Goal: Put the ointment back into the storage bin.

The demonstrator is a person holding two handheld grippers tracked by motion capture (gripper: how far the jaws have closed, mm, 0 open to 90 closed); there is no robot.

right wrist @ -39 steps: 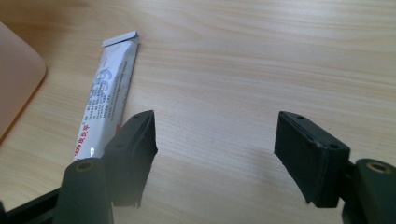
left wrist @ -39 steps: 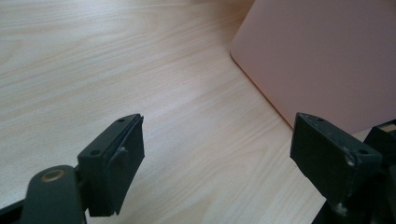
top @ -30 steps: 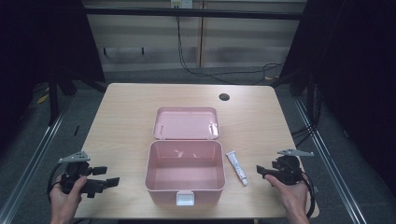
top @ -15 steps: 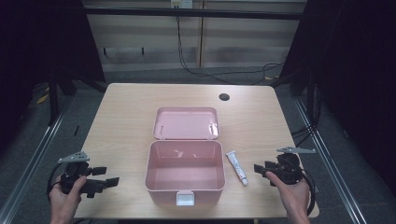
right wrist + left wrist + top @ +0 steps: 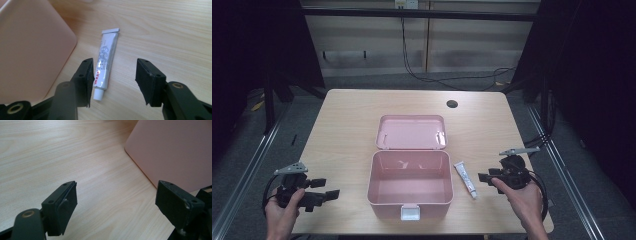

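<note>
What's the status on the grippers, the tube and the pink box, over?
Left gripper open, empty, beside the pink box. Right gripper open, jaws astride the white tube, not closed on it. Box open, lid laid back, nothing seen inside. Nothing in the way.

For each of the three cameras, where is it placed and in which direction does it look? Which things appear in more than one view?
High view: above the person's side, looking forward and down on the table; both hands, left gripper, right gripper.
Left gripper view: rides on the left gripper, looking along its open jaws at the pink box.
Right gripper view: rides on the right gripper, open jaws around the white tube.
Shared: the pink box shows in all three; the white tube in two.
</note>
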